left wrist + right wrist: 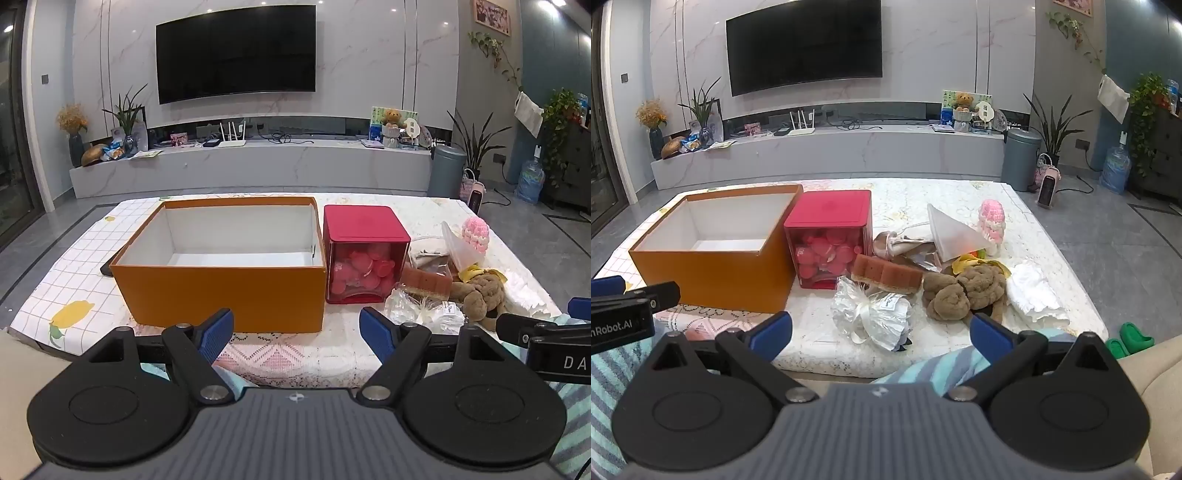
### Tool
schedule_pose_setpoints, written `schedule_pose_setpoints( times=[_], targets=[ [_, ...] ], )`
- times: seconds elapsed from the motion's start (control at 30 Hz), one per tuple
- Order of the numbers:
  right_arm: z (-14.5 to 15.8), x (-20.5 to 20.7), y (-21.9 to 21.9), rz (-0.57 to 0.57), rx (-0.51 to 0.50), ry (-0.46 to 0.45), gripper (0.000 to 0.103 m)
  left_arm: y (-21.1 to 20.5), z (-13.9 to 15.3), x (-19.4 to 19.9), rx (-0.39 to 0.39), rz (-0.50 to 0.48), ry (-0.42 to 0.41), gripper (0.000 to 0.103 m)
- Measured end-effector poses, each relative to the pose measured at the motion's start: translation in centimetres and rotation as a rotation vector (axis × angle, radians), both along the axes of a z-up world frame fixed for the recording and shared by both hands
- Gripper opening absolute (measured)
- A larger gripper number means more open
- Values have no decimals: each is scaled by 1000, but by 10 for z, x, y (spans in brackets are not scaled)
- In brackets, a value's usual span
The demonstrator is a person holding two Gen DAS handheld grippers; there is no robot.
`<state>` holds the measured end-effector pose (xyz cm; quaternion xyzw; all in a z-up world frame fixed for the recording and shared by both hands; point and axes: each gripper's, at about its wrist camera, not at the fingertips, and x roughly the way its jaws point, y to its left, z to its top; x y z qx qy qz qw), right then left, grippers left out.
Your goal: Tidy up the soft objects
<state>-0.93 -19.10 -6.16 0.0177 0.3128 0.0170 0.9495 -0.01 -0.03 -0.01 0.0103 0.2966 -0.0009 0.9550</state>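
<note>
1. Two claws, both with blue pads spread wide apart and nothing between them: left claw (296, 334) hangs over the near edge of the counter (295, 354), facing the orange box; right claw (881, 334) hangs over the near edge in front of the heap of soft things.
2. One orange box (225, 295), open-topped, white inside, nothing visible in it; stands on the left part of the counter.
3. One red cube container (365, 254), clear front showing pink pieces; just beside the box's right wall.
4. One crinkled clear bag with white ribbon (875, 314); nearest the right claw, at the front of the heap.
5. One brown sponge block (886, 275); behind the bag, beside the red container.
6. One brown plush toy (964, 291); right of the sponge, near the right claw's right pad.
7. One folded white cloth (1034, 291); right of the plush toy.
8. One pink-and-white knitted item (991, 221); at the back of the heap, behind a white cone-shaped wrapper (951, 232).
</note>
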Motion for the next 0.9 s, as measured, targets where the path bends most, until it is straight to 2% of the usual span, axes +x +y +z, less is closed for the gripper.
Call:
schedule_pose_setpoints(
  times=[0.9],
  targets=[
    [-5,1,5,3,-8,9,100,0,0,1,3,-1,10,91]
  ],
)
